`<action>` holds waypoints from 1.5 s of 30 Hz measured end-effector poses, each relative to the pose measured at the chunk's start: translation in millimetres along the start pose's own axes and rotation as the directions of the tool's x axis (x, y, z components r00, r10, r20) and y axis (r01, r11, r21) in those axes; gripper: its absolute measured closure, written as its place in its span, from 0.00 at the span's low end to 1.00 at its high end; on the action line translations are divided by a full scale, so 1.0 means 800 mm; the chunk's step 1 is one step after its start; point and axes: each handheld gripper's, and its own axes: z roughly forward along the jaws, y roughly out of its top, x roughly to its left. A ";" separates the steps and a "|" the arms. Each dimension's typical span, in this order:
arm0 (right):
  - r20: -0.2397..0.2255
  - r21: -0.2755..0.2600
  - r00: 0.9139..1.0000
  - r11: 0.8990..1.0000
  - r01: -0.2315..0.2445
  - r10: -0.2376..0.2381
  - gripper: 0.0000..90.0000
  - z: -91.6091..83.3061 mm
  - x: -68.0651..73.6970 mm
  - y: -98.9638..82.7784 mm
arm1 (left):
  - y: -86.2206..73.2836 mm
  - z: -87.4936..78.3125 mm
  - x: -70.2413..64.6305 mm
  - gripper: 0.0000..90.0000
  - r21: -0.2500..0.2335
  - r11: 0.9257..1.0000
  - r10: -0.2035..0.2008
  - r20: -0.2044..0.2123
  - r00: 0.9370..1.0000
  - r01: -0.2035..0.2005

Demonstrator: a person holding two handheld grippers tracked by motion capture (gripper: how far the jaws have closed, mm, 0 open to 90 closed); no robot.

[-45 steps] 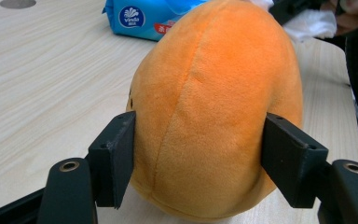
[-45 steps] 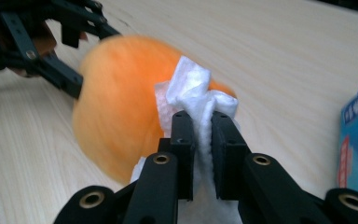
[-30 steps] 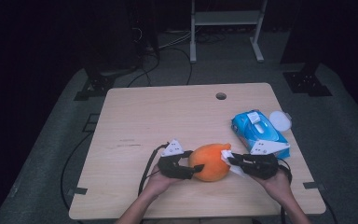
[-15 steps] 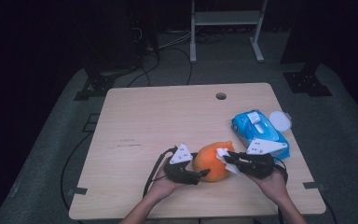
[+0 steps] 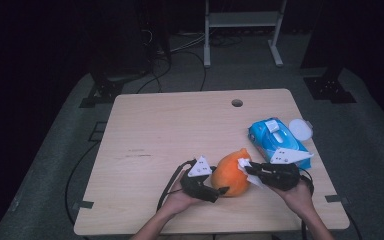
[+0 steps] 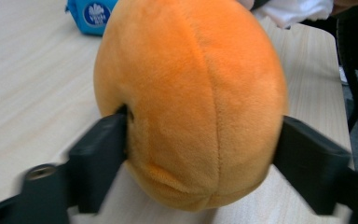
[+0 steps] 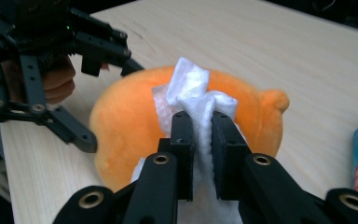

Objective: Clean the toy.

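I've shifted the orange plush toy (image 5: 231, 174) slightly toward four o'clock since a second ago. My left gripper (image 6: 200, 154) clamps its sides; my right gripper (image 7: 200, 126) pinches a white wipe (image 7: 189, 91) against its top, so wiping looks underway.

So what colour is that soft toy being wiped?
The plush toy is plain orange, clearest in the left gripper view.

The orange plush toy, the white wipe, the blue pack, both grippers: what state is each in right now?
Orange plush toy: clamped, resting on the table.
Left gripper: shut on the toy's sides.
White wipe: crumpled, pressed on the toy.
Right gripper: shut on the wipe.
Blue wipes pack: flap raised.
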 end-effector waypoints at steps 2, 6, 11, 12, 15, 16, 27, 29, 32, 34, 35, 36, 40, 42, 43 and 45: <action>0.004 -0.031 1.000 0.999 -0.005 0.005 0.88 -0.003 0.000 0.006 | 0.004 -0.003 -0.003 0.39 0.000 0.999 0.041 0.003 0.999 -0.041; 0.022 -0.027 1.000 1.000 -0.005 0.006 0.88 -0.001 -0.005 0.007 | 0.006 -0.007 -0.006 0.43 0.012 0.996 0.093 0.011 0.996 -0.093; -0.012 -0.035 0.999 0.999 -0.031 0.031 0.88 0.000 0.003 0.005 | 0.018 -0.028 0.003 0.46 -0.041 0.996 0.076 0.044 0.996 -0.075; -0.026 -0.042 0.999 0.999 -0.024 0.023 0.88 0.001 0.007 0.007 | 0.022 -0.034 0.005 0.46 -0.046 0.996 0.076 0.053 0.996 -0.074; -0.063 -0.060 0.998 0.998 0.005 -0.009 0.88 0.007 0.027 0.017 | 0.025 -0.045 0.010 0.45 -0.057 0.996 0.071 0.075 0.995 -0.066; -0.077 -0.065 0.997 0.998 0.014 -0.019 0.88 0.009 0.032 0.020 | 0.023 -0.045 0.011 0.45 -0.046 0.997 0.069 0.080 0.994 -0.065; -0.014 -0.031 0.998 0.998 -0.061 0.061 0.89 0.012 0.001 -0.001 | 0.006 -0.019 0.019 0.11 -0.010 1.000 0.003 0.075 0.997 -0.002; -0.023 -0.035 0.998 0.997 -0.064 0.063 0.88 0.012 0.001 -0.002 | 0.004 -0.010 0.015 0.12 -0.002 1.000 0.016 0.081 0.997 -0.016; -0.014 -0.039 0.999 0.998 -0.050 0.050 0.89 0.012 0.007 0.002 | 0.010 -0.016 0.009 0.27 -0.022 0.998 0.064 0.060 0.996 -0.063; -0.027 -0.059 0.998 0.996 -0.060 0.058 0.89 0.008 0.009 0.004 | 0.017 -0.030 0.013 0.32 -0.067 0.996 0.066 0.073 0.995 -0.061; -0.041 -0.071 0.997 0.995 -0.068 0.065 0.89 0.007 0.009 0.004 | 0.019 -0.036 0.015 0.34 -0.080 0.995 0.060 0.081 0.995 -0.054; -0.054 -0.080 0.996 0.994 -0.081 0.077 0.89 0.007 0.009 0.005 | 0.022 -0.043 0.018 0.34 -0.093 0.994 0.058 0.088 0.994 -0.049; -0.095 -0.076 0.991 0.992 -0.104 0.096 0.89 0.014 0.012 0.006 | 0.017 -0.049 0.025 0.34 -0.053 0.998 0.039 0.090 0.995 -0.034; -0.099 -0.061 0.991 0.994 -0.094 0.088 0.89 0.020 0.015 0.006 | 0.011 -0.046 0.030 0.34 -0.018 1.000 0.012 0.088 0.996 -0.011; -0.098 -0.051 0.992 0.995 -0.083 0.078 0.89 0.021 0.017 0.007 | 0.009 -0.043 0.031 0.34 0.003 1.000 0.005 0.072 0.997 -0.006; -0.114 -0.053 0.992 0.996 -0.067 0.061 0.89 0.022 0.023 0.009 | 0.008 -0.040 0.033 0.34 -0.006 1.000 -0.011 0.071 0.997 0.012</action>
